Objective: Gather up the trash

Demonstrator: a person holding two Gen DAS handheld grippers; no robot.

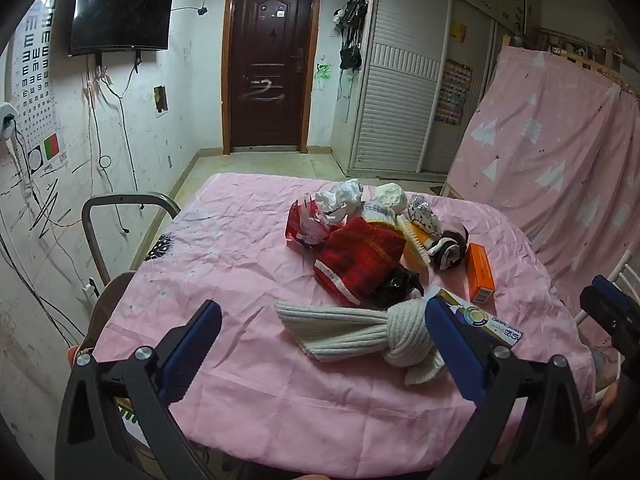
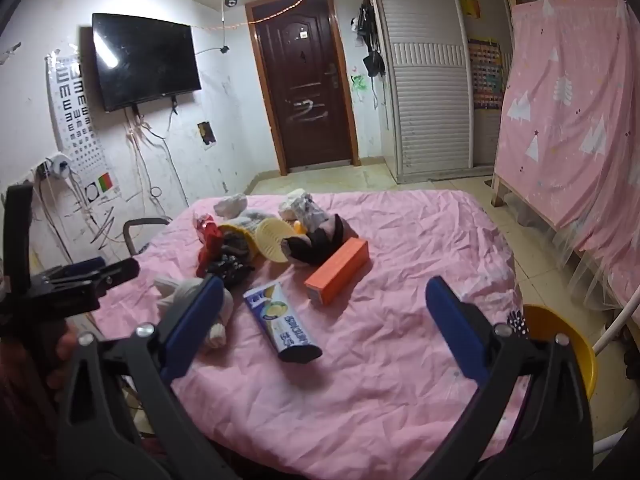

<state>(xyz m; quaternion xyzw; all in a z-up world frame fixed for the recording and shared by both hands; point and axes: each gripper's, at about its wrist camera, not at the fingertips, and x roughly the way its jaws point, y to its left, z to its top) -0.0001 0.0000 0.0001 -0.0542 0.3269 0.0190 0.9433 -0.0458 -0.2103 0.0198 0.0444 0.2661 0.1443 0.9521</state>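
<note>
Left gripper (image 1: 324, 320) tilting downward over pink-covered table (image 1: 240, 248), jaws spread wide, grasping nothing, right gripper (image 2: 324, 296) likewise angled down, released and empty, crumpled white paper (image 1: 342, 200) lying at pile's far edge, orange box (image 2: 338, 270) resting ahead between the right jaws.

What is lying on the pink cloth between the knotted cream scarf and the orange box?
A white-and-purple carton with a yellow circle lies between the knotted cream scarf and the orange box. The right wrist view shows it best.
</note>
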